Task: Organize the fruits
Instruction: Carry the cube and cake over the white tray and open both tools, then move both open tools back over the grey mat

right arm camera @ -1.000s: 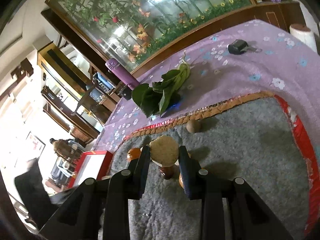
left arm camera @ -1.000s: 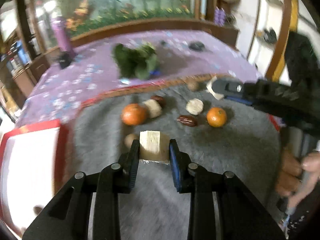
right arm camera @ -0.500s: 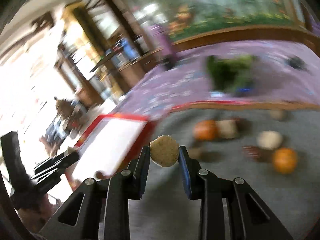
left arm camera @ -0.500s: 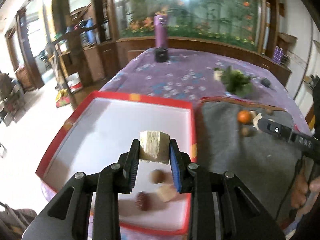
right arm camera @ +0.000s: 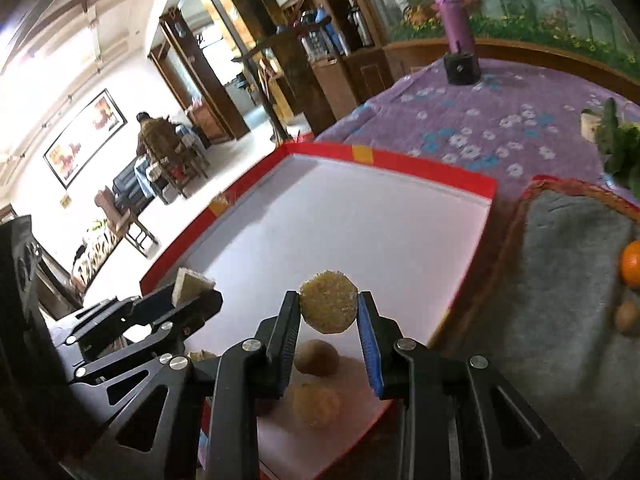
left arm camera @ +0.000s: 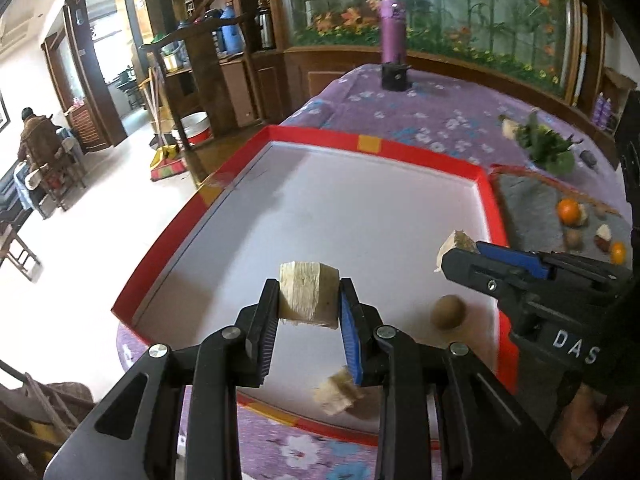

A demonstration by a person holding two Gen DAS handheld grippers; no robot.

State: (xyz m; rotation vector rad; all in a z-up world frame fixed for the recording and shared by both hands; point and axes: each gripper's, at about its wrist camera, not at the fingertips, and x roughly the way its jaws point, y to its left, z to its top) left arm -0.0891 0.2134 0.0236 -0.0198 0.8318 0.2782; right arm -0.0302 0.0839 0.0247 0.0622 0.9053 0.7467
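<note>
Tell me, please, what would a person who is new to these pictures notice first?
First, the two black tools over the red-rimmed white tray: the left tool grips a pale cut block, and the right tool grips a round yellowish piece. Next, the orange fruit on the grey mat to the tray's right.

A tray [left arm camera: 490, 200] is sitting on the bench [left arm camera: 420, 108], with a mat [left arm camera: 528, 208] lying just right of it. A bottle [left arm camera: 393, 36] is standing behind the tray at upper centre. Oranges [left arm camera: 568, 211] are lying on the mat at far right.
</note>
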